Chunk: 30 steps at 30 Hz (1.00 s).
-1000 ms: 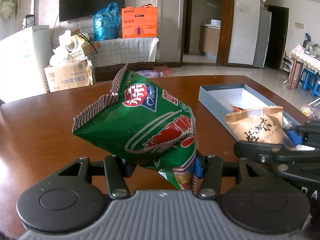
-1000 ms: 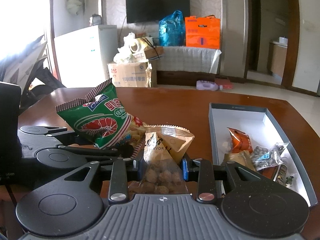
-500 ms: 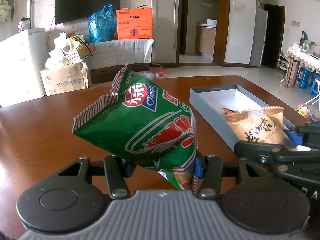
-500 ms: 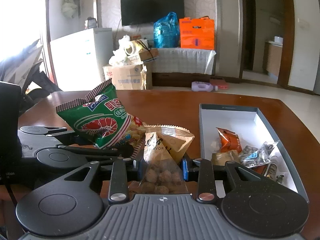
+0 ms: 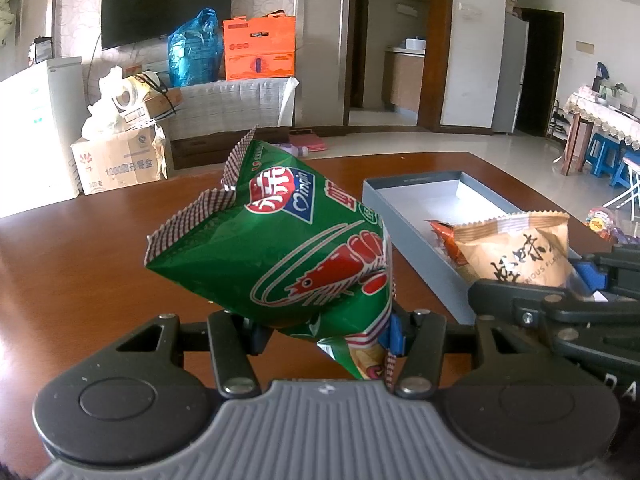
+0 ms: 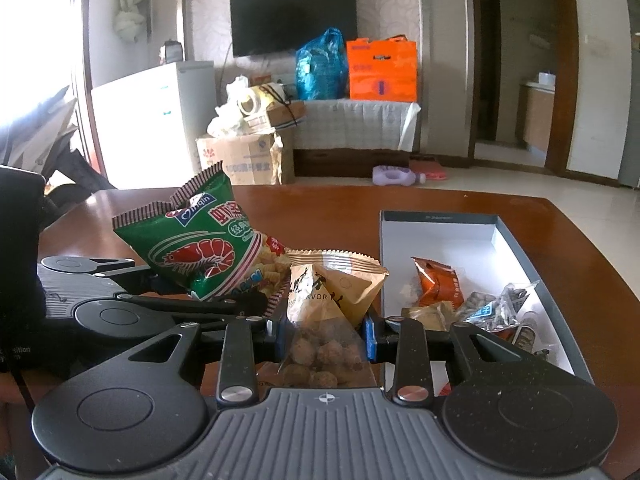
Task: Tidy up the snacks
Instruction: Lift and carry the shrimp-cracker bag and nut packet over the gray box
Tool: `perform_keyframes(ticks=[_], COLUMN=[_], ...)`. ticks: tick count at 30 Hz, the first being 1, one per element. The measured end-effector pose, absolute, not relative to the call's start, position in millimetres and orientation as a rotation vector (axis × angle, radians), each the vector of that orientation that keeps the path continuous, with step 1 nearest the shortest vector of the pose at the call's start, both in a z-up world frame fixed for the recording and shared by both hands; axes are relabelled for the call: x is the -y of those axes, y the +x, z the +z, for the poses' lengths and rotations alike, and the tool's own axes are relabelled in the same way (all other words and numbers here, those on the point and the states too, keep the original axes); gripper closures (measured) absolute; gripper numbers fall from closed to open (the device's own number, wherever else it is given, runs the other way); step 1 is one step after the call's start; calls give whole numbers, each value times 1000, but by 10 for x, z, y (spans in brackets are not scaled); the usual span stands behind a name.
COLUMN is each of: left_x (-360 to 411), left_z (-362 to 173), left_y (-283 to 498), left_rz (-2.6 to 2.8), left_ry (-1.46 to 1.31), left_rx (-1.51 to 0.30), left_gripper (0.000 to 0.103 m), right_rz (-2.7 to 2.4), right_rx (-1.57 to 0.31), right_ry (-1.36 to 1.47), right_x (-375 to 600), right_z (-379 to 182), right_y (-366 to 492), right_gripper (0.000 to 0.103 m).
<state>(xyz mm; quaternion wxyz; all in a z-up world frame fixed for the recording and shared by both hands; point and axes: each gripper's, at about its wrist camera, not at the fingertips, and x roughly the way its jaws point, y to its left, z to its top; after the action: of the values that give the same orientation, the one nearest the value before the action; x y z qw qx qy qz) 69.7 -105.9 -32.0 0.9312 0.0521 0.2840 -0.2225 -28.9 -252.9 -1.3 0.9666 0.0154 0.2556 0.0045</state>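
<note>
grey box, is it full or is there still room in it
Part full: the grey box has snack packets piled at its near end, with its far end bare white.

Wall-mounted television (image 6: 293, 16) above a covered cabinet (image 6: 356, 124), tiled floor (image 6: 520, 178)

light: bright daylight | glare: window (image 6: 36, 80) blown out | edges: fisheye-bent | focus: sharp

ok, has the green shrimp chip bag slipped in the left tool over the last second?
No. The green shrimp chip bag sits the same in the left tool, lower corner against the blue pad as before.
</note>
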Motion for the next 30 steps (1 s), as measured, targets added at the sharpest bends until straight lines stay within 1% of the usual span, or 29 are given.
perform_keyframes(ticks=[16,30], left_x=[1501,2062], left_z=[-310,-414], left_y=[822,1008], left_rz=[-533,-614], left_ry=[127,124], left_rx=[-554,-567], left_gripper=[51,51], right_rz=[-80,-191], right_rx=[-502,-511], right_ry=[79,120], right_x=[2877,3308], right_z=[-19,-195], right_y=[-332,-248], right_gripper=[68,68])
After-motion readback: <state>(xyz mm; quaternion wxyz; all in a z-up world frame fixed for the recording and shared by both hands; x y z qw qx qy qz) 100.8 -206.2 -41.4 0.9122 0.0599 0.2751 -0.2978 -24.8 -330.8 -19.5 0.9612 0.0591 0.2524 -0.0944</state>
